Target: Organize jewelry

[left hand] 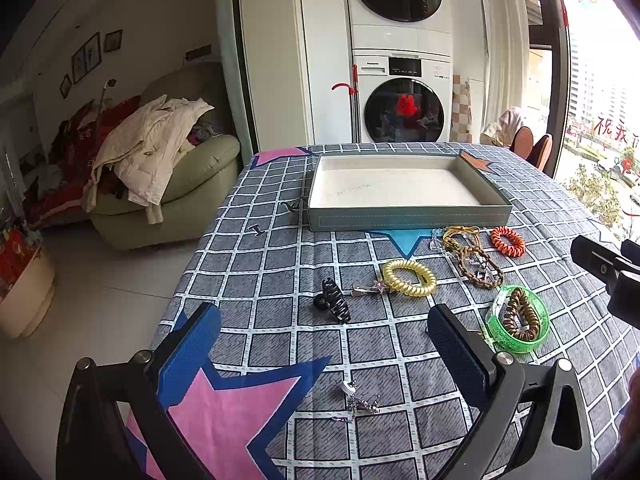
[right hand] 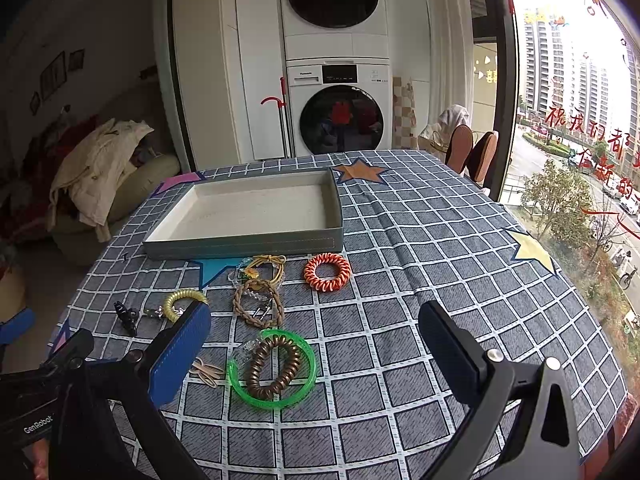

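Observation:
An empty grey tray (left hand: 408, 218) (right hand: 244, 246) with a white lining sits at the far middle of the table. In front of it lie an orange coil hair tie (left hand: 508, 241) (right hand: 327, 272), a yellow coil tie (left hand: 409, 277) (right hand: 182, 300), a braided brown bracelet (left hand: 480, 268) (right hand: 258, 304), a green bangle (left hand: 518, 320) (right hand: 272, 368) with a brown coil tie inside, a black claw clip (left hand: 335, 300) (right hand: 126, 316) and a small silver clip (left hand: 360, 402). My left gripper (left hand: 324, 356) is open above the cloth. My right gripper (right hand: 316, 356) is open, with the green bangle between its fingers.
The table has a grey checked cloth (left hand: 280, 280) with stars; its left edge drops to the floor. An armchair (left hand: 168, 176) piled with clothes stands to the left, stacked washing machines (left hand: 404, 80) behind, and chairs (right hand: 472, 152) and a window to the right.

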Motion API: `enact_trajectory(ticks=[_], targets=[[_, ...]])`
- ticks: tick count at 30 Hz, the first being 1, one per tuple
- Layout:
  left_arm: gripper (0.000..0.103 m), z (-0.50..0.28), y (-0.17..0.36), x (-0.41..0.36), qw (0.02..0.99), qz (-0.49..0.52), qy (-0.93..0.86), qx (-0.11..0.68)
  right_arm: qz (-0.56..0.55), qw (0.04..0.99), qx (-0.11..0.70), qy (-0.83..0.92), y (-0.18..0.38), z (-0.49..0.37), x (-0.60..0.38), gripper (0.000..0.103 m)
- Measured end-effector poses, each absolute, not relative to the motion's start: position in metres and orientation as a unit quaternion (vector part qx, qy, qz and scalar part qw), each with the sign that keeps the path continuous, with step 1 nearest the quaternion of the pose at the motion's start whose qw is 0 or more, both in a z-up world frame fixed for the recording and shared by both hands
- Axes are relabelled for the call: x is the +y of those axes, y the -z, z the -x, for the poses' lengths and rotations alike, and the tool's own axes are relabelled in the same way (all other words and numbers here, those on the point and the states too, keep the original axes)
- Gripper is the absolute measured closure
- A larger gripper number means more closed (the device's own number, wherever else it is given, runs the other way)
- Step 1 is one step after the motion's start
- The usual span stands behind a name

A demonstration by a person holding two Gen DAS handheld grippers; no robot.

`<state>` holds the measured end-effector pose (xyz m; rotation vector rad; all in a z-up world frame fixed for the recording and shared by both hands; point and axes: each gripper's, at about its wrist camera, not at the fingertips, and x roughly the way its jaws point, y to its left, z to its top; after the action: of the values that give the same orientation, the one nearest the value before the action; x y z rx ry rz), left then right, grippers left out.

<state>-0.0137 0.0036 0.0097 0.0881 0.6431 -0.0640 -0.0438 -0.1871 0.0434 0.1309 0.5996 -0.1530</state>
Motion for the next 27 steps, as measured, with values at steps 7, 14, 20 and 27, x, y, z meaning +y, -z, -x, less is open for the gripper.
enact_trajectory(ticks=[7, 14, 20, 27], targets=[[0.000, 0.0140, -0.0099, 0.0039, 0.948, -0.044, 0.031, 0.315, -0.065, 0.950, 0.295, 0.075, -0.0434, 0.0440, -0.1872, 0.000], [0.000, 0.0150, -0.0097, 0.0038, 0.948, -0.044, 0.031, 0.315, -0.065, 0.950, 0.295, 0.075, -0.0435, 0.0442, -0.1873, 0.000], [0.000, 0.0159, -0.0100, 0.0041, 0.948, -0.043, 0.030, 0.314, -0.065, 0.951, 0.295, 0.075, -0.0436, 0.0444, -0.1870, 0.000], [0.000, 0.0172, -0.0099, 0.0034, 0.947, -0.045, 0.032, 0.315, -0.065, 0.951, 0.294, 0.074, -0.0444, 0.0452, -0.1859, 0.000]])
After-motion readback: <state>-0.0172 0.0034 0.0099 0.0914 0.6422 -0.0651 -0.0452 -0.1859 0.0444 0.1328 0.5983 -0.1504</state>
